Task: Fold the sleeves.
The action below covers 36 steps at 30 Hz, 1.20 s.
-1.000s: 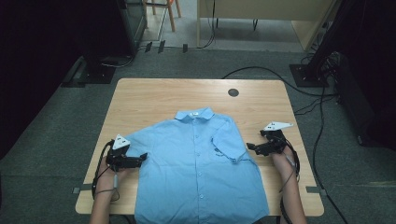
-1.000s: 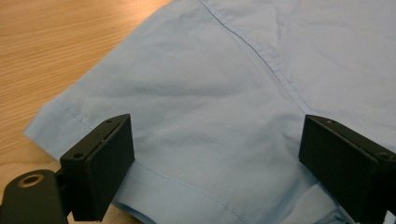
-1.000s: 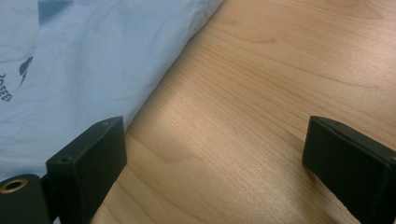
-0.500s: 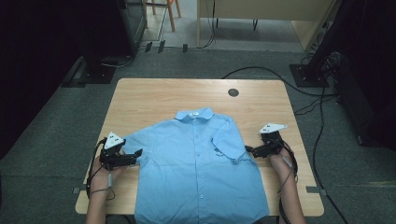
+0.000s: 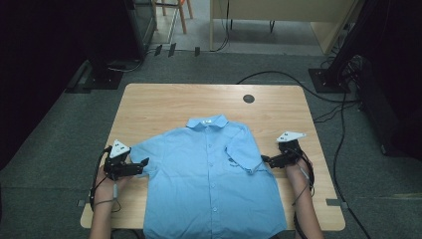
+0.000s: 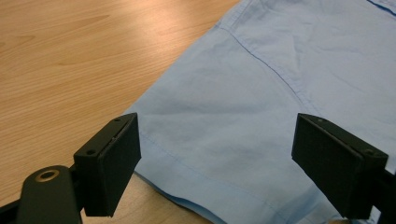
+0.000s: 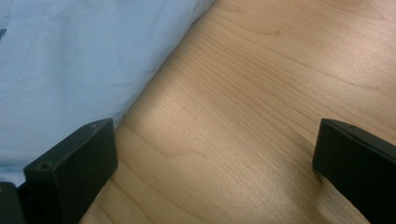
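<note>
Lying flat and face up on the pale wooden worktop (image 5: 164,102): a light blue short-sleeved button-up cotton shirt (image 5: 209,179), collar pointing toward the far edge, hem reaching the near edge.

At the left, resting at the end of the shirt's left-hand sleeve (image 6: 219,154): the left gripper (image 5: 142,165), black, with a grey three-cornered plate on top, held by a hand coming in from the bottom. Jaws standing apart on either side of the sleeve hem, having just been closing a little, pads not yet pressing on the cloth; sleeve cloth lying between them in the left gripper view.

In the middle, spreading across the worktop: the shirt's buttoned front, with the right-hand sleeve folded inward over the chest.

At the right, sitting just beside the shirt's right edge: the right gripper (image 5: 267,160), also black with a grey plate, jaws released and wide apart, grasping nothing. Between them in the right gripper view, bare wood; one jaw lying at the edge of the blue cloth.

Near the far edge of the worktop: a small dark round hole (image 5: 249,98).
</note>
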Motion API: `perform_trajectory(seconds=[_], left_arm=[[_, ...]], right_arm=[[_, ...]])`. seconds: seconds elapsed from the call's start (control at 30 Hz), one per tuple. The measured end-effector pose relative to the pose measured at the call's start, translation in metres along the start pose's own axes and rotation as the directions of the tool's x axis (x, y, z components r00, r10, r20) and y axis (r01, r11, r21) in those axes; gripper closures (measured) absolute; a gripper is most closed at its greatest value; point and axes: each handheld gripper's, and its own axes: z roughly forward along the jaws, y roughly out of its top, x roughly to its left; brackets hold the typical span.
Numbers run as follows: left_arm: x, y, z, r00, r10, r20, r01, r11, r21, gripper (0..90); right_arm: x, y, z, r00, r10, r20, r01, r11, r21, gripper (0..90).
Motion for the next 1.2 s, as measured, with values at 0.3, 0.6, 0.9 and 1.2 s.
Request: perform_trajectory(seconds=[0.3, 0.6, 0.9, 1.2], left_arm=[[0.008, 0.002, 0.004, 0.9999, 0.001, -0.015, -0.001, 1.0, -0.004, 24.6], [0.022, 0.0, 0.01, 0.9993, -0.001, -0.037, 0.001, 1.0, 0.003, 29.3], [0.032, -0.001, 0.015, 0.9988, 0.011, -0.049, -0.01, 0.9995, 0.029, 34.1], [0.038, -0.001, 0.021, 0.999, 0.024, -0.037, -0.023, 0.999, 0.039, 42.8]], right_arm=[[0.0, 0.0, 0.0, 1.0, 0.005, 0.003, -0.005, 1.0, 0.0, 0.0], [0.0, 0.0, 0.0, 1.0, 0.005, 0.003, -0.005, 1.0, 0.0, 0.0], [0.0, 0.0, 0.0, 1.0, 0.005, 0.003, -0.005, 1.0, 0.001, 0.0], [0.0, 0.0, 0.0, 1.0, 0.004, 0.003, -0.004, 1.0, 0.001, 0.0]])
